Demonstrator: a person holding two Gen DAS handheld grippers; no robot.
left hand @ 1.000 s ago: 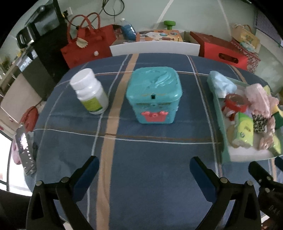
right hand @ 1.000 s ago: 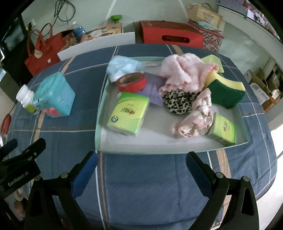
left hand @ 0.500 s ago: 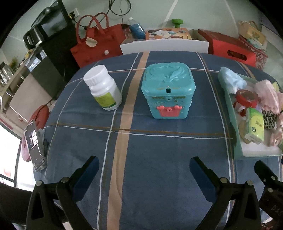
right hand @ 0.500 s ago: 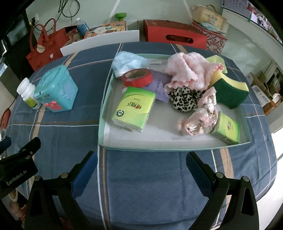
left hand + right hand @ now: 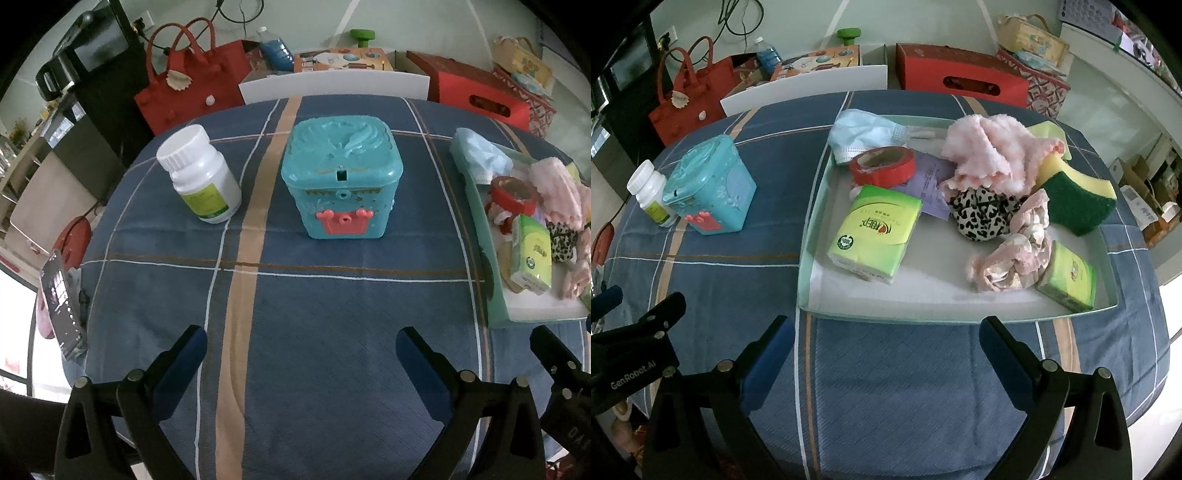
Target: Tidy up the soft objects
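Pink cloth [image 5: 990, 151], scrunchies [image 5: 1015, 258] and sponge [image 5: 1075, 199] heaped in tray [image 5: 923, 306]

Both grippers hang above the table with nothing between their fingers. The left gripper [image 5: 301, 347] has its jaws spread wide, blue pads at about 7 and 5 o'clock of its own view. The right gripper [image 5: 886, 338] is spread just as wide. Each shows in the other's view: the right at 4 o'clock, the left at 8 o'clock, seemingly side by side, though the fisheye bends things.

"GenRobot.AI" on the left gripper [image 5: 613, 306]; "100" on the tissue pack [image 5: 875, 236].
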